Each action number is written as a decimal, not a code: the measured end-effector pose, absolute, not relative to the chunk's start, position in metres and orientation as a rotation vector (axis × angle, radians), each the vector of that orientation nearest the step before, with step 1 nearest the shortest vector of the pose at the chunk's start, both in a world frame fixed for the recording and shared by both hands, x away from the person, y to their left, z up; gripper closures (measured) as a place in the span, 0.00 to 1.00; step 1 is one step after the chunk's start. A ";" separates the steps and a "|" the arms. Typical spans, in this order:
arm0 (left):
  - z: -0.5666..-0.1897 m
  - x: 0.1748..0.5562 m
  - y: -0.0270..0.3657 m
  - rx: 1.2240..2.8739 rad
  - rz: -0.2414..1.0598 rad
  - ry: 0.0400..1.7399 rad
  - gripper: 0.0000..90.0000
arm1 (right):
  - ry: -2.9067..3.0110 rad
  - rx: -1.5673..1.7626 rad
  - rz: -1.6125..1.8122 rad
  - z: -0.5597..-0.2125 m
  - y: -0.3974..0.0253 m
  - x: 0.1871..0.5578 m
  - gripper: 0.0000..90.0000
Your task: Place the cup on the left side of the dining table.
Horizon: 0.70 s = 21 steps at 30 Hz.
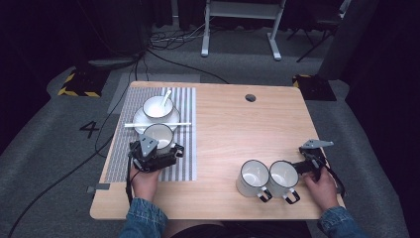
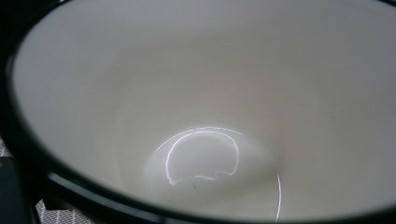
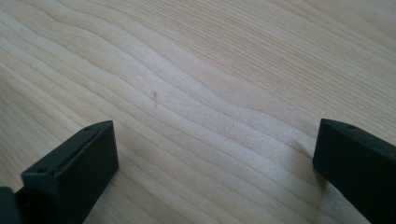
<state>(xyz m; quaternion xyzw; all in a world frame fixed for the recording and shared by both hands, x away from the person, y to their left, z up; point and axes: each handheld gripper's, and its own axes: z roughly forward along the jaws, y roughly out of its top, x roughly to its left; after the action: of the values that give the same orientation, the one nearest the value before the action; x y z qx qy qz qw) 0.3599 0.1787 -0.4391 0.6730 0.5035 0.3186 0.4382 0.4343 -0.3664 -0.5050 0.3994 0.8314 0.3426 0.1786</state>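
You are holding the left claw against the near rim of a white mug on the striped mat, its grasp unreadable, while the right claw, released, is resting beside two mugs; keep lifts vertical.

Glossy white enamel-look mug with dark rim; matt, pale, grained wood table; striped woven-looking placemat.

We see a light wooden counter on grey carpet in a dark room — its far side nearly black. Beyond stands a white metal frame. Black cables trail over the floor, and yellow-black hazard tape marks a corner.
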 end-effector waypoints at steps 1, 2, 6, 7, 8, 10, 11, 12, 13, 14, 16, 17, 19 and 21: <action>-0.440 0.361 0.181 1.676 0.797 1.262 0.03 | 2.351 1.129 0.969 -0.505 -0.366 0.434 0.00; -0.441 0.362 0.182 1.671 0.793 1.273 0.03 | 2.351 1.129 0.969 -0.505 -0.366 0.434 0.00; -0.445 0.368 0.188 1.661 0.790 1.316 0.03 | 2.351 1.130 0.969 -0.505 -0.366 0.434 0.00; -0.447 0.369 0.190 1.659 0.792 1.330 0.03 | 2.351 1.129 0.969 -0.505 -0.366 0.434 0.00; -0.448 0.370 0.190 1.660 0.788 1.341 0.03 | 2.350 1.130 0.969 -0.505 -0.366 0.434 0.00; -0.451 0.373 0.193 1.667 0.781 1.369 0.03 | 2.351 1.129 0.969 -0.505 -0.366 0.434 0.00; -0.455 0.376 0.195 1.666 0.770 1.392 0.03 | 2.351 1.129 0.969 -0.505 -0.366 0.434 0.00; -0.455 0.376 0.195 1.666 0.770 1.392 0.03 | 2.351 1.129 0.969 -0.505 -0.366 0.434 0.00; -0.457 0.378 0.197 1.668 0.763 1.402 0.03 | 2.351 1.129 0.969 -0.505 -0.366 0.434 0.00; -0.458 0.379 0.198 1.669 0.753 1.414 0.03 | 2.351 1.129 0.969 -0.505 -0.366 0.434 0.00; -0.461 0.382 0.201 1.677 0.721 1.429 0.03 | 2.351 1.129 0.969 -0.505 -0.366 0.434 0.00; -0.463 0.383 0.202 1.688 0.727 1.434 0.03 | 2.351 1.129 0.969 -0.505 -0.366 0.434 0.00; -0.465 0.386 0.203 1.709 0.712 1.449 0.03 | 2.351 1.129 0.969 -0.505 -0.366 0.434 0.00; -0.468 0.388 0.202 1.725 0.695 1.456 0.03 | 2.351 1.129 0.969 -0.505 -0.366 0.434 0.00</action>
<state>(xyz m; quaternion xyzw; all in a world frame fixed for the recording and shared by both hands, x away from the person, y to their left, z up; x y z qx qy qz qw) 0.3880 0.2025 -0.4680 0.6756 0.5701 0.2721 0.3802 0.4343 -0.3664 -0.5050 0.3992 0.8315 0.3426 0.1787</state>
